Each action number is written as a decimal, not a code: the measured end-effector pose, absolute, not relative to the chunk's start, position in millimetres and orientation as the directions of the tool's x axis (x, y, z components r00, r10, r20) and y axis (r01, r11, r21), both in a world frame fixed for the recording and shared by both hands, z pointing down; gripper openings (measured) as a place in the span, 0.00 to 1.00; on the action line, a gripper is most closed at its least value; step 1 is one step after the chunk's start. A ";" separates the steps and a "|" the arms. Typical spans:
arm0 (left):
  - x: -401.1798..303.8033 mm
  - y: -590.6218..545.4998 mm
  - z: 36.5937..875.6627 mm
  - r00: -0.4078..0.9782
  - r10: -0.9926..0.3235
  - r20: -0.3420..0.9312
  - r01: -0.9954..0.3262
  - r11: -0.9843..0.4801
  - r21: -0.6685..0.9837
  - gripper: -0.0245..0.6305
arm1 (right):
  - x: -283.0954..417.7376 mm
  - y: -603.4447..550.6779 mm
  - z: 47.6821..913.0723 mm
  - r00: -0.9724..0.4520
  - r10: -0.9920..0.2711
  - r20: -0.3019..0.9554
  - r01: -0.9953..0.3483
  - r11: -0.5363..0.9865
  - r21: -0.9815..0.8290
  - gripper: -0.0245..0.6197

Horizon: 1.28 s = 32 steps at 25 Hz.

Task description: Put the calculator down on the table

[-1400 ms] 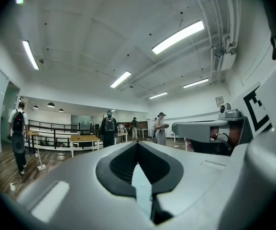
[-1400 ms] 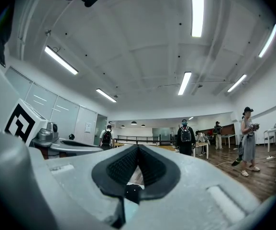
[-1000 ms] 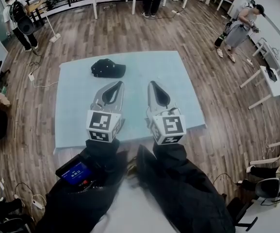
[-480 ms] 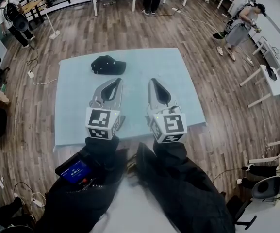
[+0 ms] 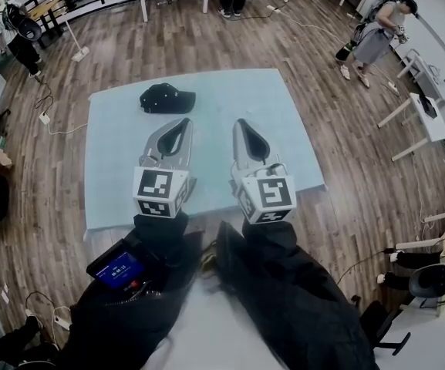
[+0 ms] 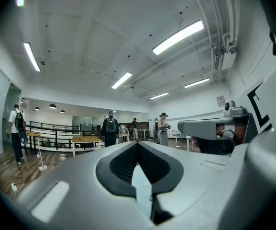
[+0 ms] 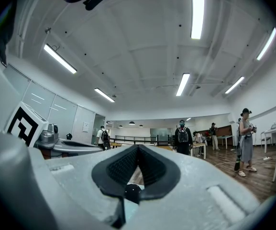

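Observation:
No calculator shows in any view. In the head view my left gripper [image 5: 181, 121] and right gripper [image 5: 241, 122] are held side by side over the near half of a light blue table [image 5: 291, 141]. Both point away from me. On both, the jaws meet at the tips, and the black-lined oval behind the tips is empty. The left gripper view has the left gripper [image 6: 138, 143] pointing level into the room, jaws together. In the right gripper view the right gripper [image 7: 138, 146] stands the same way. A black cap [image 5: 166, 99] lies on the table's far left part.
A small black device with a blue screen [image 5: 117, 270] sits on my left sleeve. Wood floor surrounds the table. Several people stand far off, one at the right [image 5: 376, 37]. A white desk [image 5: 423, 122] stands at the right edge, and cables lie on the floor at left.
Both grippers keep their place and stay shut. The head view has shifted slightly, so the table and cap sit a little higher in the picture.

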State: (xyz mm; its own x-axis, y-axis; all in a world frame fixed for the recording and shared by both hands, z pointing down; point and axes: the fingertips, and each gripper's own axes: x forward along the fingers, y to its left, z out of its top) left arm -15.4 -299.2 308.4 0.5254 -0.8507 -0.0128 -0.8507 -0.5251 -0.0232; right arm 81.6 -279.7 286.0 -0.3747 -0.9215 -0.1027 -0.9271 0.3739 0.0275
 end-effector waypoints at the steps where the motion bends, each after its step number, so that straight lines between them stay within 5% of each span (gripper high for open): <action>1: -14.4 -298.8 308.3 0.527 -0.850 -0.013 -0.850 -0.527 -0.023 0.04 | 81.7 -278.6 286.0 -0.378 -0.919 -0.107 -0.926 0.377 0.031 0.04; 32: -11.8 -291.0 308.4 0.545 -0.838 -0.009 -0.838 -0.545 -0.023 0.04 | 80.3 -264.1 278.4 -0.371 -0.919 -0.137 -0.929 0.368 0.047 0.04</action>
State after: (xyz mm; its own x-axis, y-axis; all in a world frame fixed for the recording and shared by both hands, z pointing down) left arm -11.8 -291.0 308.4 0.5451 -0.8383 -0.0089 -0.8383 -0.5448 -0.0232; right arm 80.3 -264.1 278.4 -0.3708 -0.9186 -0.1367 -0.9287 0.3679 0.0471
